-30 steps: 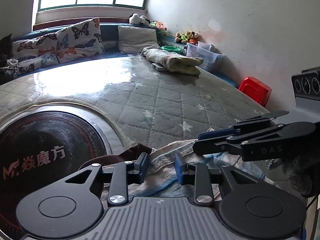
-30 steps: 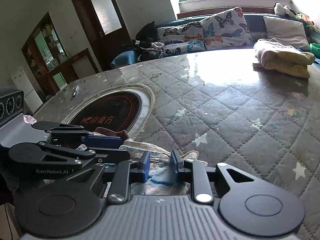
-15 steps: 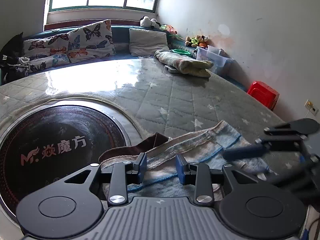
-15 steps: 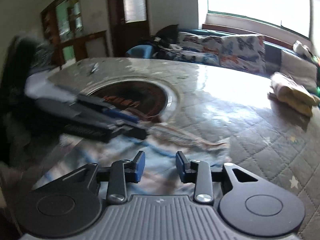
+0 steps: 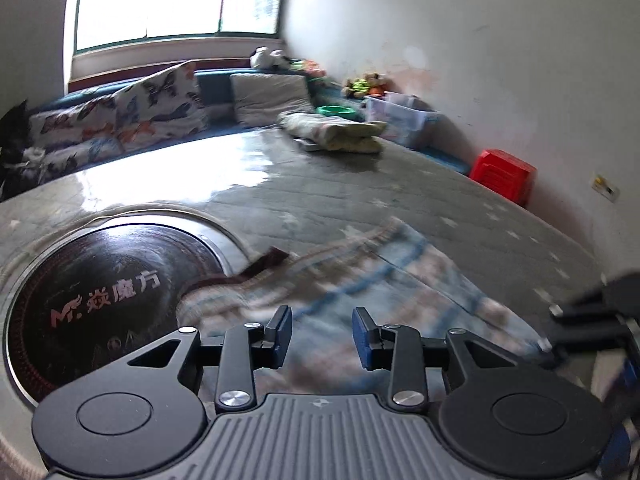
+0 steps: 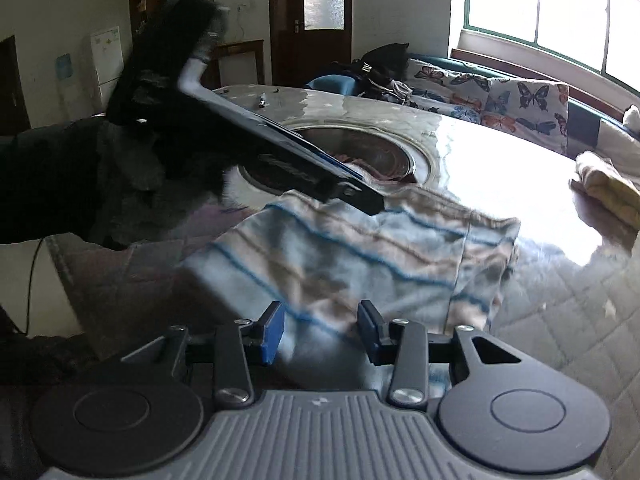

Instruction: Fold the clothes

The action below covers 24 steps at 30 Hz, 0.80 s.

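A towel-like cloth (image 6: 360, 252) with blue and tan stripes lies spread on the quilted table top near its front edge; its dark brown end (image 5: 264, 264) reaches the round black plate. My left gripper (image 5: 322, 336) hovers open just above the cloth's near edge, with nothing between its fingers. My right gripper (image 6: 320, 332) is open too, over the cloth's right near corner. In the right wrist view the left gripper (image 6: 368, 202) slants down over the cloth's far left edge, held by a dark gloved hand (image 6: 160, 128). The right gripper (image 5: 588, 320) shows blurred at the left wrist view's right edge.
A round black induction plate (image 5: 100, 300) is set into the table left of the cloth. A folded yellowish blanket (image 5: 340, 132) lies at the far side, and a pen (image 6: 262, 100) at the far left. Beyond the table are cushions (image 5: 160, 108), a clear bin (image 5: 400, 120) and a red stool (image 5: 504, 172).
The bunched cloth has been drawn out flat across the table. The two grippers have moved apart, and both jaws stand wider than before.
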Each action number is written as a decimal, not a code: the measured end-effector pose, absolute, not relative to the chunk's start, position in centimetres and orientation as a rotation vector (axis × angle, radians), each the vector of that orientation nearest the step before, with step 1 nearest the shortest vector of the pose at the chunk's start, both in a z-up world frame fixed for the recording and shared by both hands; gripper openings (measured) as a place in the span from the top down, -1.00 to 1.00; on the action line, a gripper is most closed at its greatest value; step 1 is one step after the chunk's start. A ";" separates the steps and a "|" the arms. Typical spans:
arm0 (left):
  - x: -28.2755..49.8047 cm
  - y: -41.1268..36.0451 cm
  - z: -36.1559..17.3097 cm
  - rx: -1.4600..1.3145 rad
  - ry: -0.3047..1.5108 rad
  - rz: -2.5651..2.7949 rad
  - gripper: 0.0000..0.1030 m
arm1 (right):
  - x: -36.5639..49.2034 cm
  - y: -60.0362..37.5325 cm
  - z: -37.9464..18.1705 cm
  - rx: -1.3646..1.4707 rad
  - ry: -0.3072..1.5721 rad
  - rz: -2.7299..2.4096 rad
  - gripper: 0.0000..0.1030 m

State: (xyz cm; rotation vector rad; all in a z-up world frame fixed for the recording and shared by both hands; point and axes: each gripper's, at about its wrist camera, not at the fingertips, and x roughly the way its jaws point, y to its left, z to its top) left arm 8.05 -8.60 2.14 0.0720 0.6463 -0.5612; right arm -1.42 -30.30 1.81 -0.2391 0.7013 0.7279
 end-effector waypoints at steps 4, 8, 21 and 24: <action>4.6 -7.9 2.2 0.081 0.644 -0.603 0.29 | -1.9 -32.3 2.4 -0.145 0.691 0.672 0.21; 1.8 -7.3 1.8 0.108 0.639 -0.623 0.29 | -2.1 -34.3 2.8 -0.061 0.685 0.610 0.21; -0.4 -5.0 0.0 0.140 0.661 -0.581 0.29 | -2.0 -36.0 1.9 0.031 0.693 0.586 0.21; -0.3 -5.1 0.0 0.137 0.664 -0.580 0.28 | -1.4 -35.8 2.3 0.030 0.684 0.585 0.21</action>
